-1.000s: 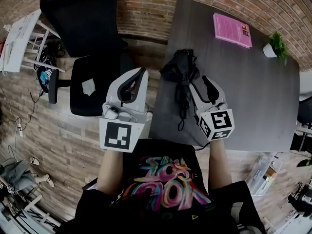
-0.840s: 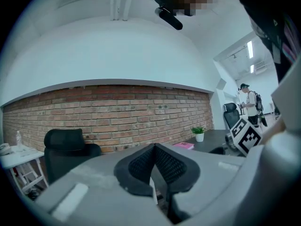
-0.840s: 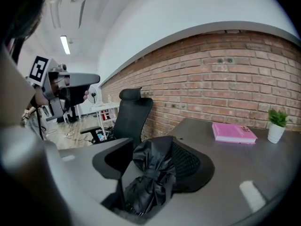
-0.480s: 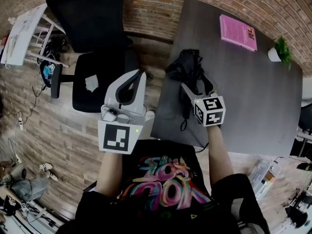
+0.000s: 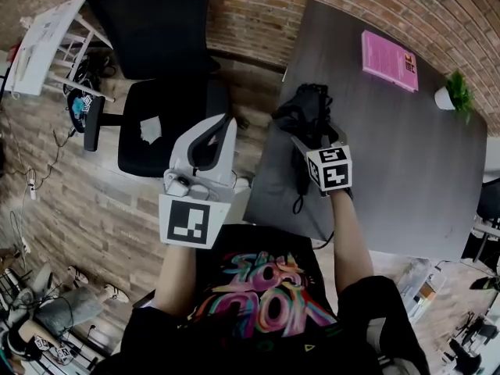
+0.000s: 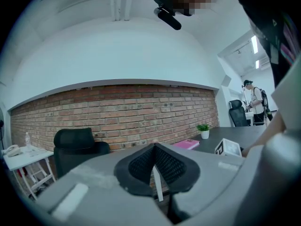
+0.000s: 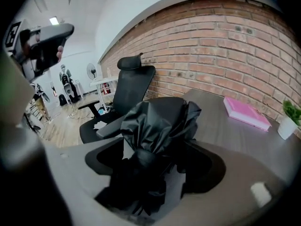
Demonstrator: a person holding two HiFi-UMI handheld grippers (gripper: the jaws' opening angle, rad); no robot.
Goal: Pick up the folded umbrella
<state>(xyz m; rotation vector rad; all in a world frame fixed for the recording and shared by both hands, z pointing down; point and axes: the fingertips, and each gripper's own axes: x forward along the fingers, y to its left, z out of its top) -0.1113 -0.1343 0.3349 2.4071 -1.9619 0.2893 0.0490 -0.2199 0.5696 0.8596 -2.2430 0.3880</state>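
The folded black umbrella (image 5: 306, 109) lies on the dark grey table (image 5: 406, 155) near its left edge, its strap trailing toward me. In the right gripper view its crumpled canopy (image 7: 157, 121) fills the space between the jaws. My right gripper (image 5: 311, 141) points steeply down over it. Its jaws are opening wide, with the umbrella between them and the pads not pressing on it. My left gripper (image 5: 221, 125) hovers left of the table over the floor, held roughly level. In the left gripper view its pads (image 6: 165, 166) meet with nothing between them.
A pink book (image 5: 388, 49) and a small potted plant (image 5: 453, 94) sit at the table's far end. A black office chair (image 5: 156, 53) stands left of the table, with a white side table (image 5: 39, 45) beyond it. A person (image 6: 256, 102) stands far off.
My right gripper has dropped and tilted down onto the umbrella, its marker cube moving up the picture, and its jaws have spread. The left gripper has stayed almost still.
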